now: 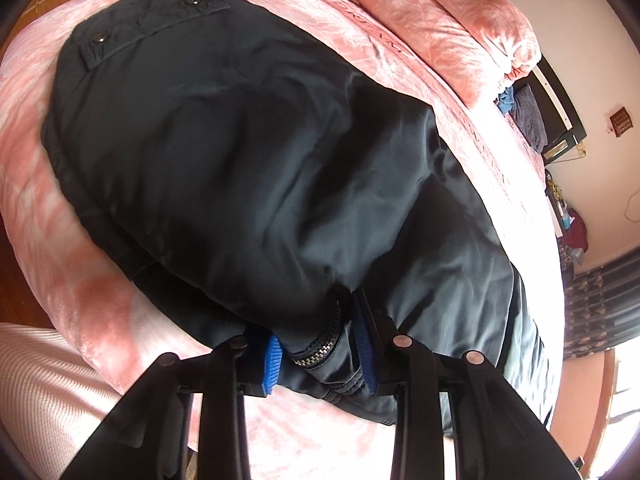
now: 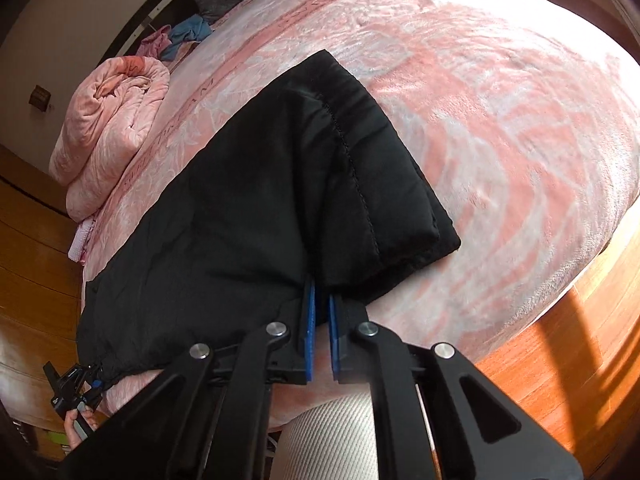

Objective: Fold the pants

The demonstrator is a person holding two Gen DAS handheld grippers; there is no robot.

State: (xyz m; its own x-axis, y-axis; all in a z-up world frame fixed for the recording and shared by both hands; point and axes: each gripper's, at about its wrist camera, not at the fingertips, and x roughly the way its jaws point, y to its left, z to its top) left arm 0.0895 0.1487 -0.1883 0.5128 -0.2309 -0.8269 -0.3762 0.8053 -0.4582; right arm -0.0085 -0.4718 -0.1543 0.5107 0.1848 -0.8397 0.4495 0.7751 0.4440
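Observation:
Black padded pants [image 1: 256, 168] lie flat on a pink bed, with buttoned back pockets at the far end in the left wrist view. My left gripper [image 1: 320, 352] is shut on the waist edge by the zipper [image 1: 320, 350], its blue pads [image 1: 273, 364] pressing the bunched cloth from both sides. In the right wrist view the pants [image 2: 256, 208] run from the hem end toward the waist at lower left. My right gripper [image 2: 320, 320] is shut on the near edge of the leg cloth, blue pads [image 2: 310, 312] almost together. The left gripper [image 2: 86, 394] shows small at the lower left there.
The pink patterned blanket [image 2: 500, 128] covers the bed. A rolled pink quilt [image 2: 108, 120] lies at the far side, also in the left wrist view [image 1: 440, 24]. Loose clothes [image 2: 188, 32] sit by the headboard. Wooden floor [image 2: 560, 344] borders the bed.

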